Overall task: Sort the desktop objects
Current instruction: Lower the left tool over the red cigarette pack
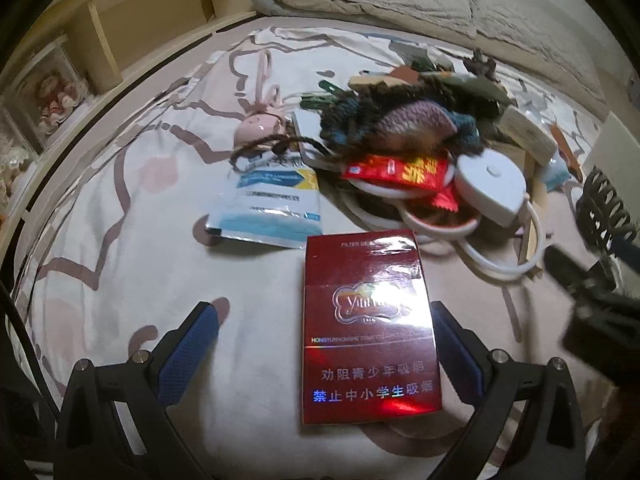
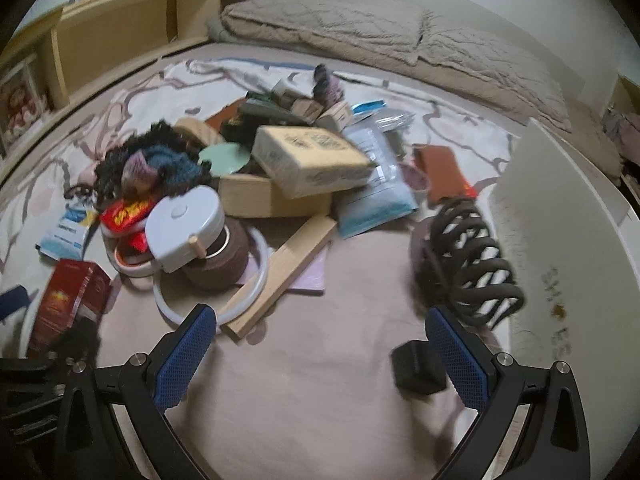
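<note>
With the left gripper (image 1: 324, 344) spread wide and the red cigarette pack (image 1: 366, 328) lying flat on the bedsheet (image 1: 120, 240) between its fingers, closing off-centre could skew or push the pack. Its face reads "FILTER" and "禁止中小学生吸烟". Right gripper (image 2: 320, 356) is spread, holding nothing, beside the dark hair claw (image 2: 472, 256).

My left claw (image 1: 324, 356) and right claw (image 2: 322, 360) look alike: black angular arms, silver screws, blue textured pads (image 1: 188, 356) low in frame.
</note>
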`<move>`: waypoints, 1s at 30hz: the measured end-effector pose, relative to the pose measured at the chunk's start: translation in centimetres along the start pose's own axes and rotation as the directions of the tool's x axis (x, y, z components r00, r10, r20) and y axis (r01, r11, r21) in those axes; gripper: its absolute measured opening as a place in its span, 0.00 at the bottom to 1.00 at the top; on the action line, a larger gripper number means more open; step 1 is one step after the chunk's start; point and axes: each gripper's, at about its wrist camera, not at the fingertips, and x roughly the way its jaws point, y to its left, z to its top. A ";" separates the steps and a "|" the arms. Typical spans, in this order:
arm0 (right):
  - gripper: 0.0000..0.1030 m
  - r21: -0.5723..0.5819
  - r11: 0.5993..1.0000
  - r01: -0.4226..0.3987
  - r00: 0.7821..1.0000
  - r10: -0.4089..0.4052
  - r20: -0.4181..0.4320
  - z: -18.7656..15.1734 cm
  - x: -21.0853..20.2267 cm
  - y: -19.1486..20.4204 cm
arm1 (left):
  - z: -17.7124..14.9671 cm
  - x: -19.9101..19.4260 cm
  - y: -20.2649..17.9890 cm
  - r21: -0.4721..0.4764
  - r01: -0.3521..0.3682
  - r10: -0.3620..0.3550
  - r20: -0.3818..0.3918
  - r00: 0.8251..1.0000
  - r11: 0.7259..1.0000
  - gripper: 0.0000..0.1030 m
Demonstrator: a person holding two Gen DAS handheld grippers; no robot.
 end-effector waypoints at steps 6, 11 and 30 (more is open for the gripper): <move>1.00 0.003 1.000 -0.001 1.000 0.001 -0.010 0.2 1.7 1.1 | 0.2 -0.8 0.0 -0.006 0.046 -0.046 0.030 0.998 0.999 1.00; 1.00 0.002 1.000 -0.003 0.999 0.003 -0.036 -0.4 2.7 1.2 | 0.6 -1.1 0.5 -0.027 0.070 -0.068 0.052 0.996 0.997 1.00; 1.00 -0.102 0.995 -0.008 0.994 -0.003 -0.109 -5.3 -1.5 0.2 | 1.4 -1.5 3.4 -0.088 0.050 -0.043 0.077 0.996 0.995 1.00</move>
